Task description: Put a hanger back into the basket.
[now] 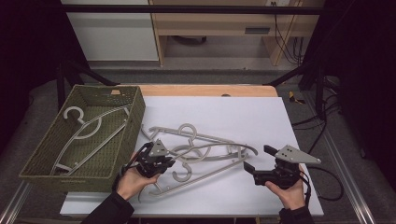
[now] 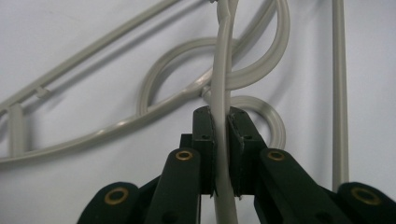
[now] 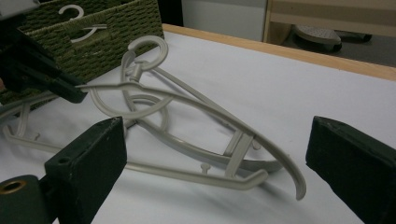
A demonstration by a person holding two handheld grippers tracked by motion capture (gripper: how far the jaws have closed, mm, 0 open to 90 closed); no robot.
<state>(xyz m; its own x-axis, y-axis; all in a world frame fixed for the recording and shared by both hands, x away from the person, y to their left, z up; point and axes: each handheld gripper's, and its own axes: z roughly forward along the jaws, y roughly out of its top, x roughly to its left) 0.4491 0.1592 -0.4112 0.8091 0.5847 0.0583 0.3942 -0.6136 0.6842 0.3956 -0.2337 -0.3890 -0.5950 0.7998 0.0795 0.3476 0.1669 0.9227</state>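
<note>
Several grey plastic hangers lie tangled on the white mat point(image 1: 243, 116). My left gripper point(image 1: 167, 158) is shut on the thin arm of one hanger point(image 1: 224, 144), at the left end of the pile. In the left gripper view the pads point(image 2: 205, 135) squeeze that grey bar point(image 2: 223, 84), with hooks of other hangers behind it. The right gripper view shows the held hanger point(image 3: 210, 109) arching above the mat, tilted. My right gripper point(image 1: 258, 158) stands open just right of the pile, and its jaws point(image 3: 215, 144) face the hanger's curved end without touching it.
A green woven basket point(image 1: 135, 112) sits at the left with one grey hanger point(image 1: 88, 130) lying inside. The other hangers point(image 1: 205, 175) spread between the two grippers. Bare mat lies behind and right of the pile. A black cable point(image 1: 327, 186) trails at the right.
</note>
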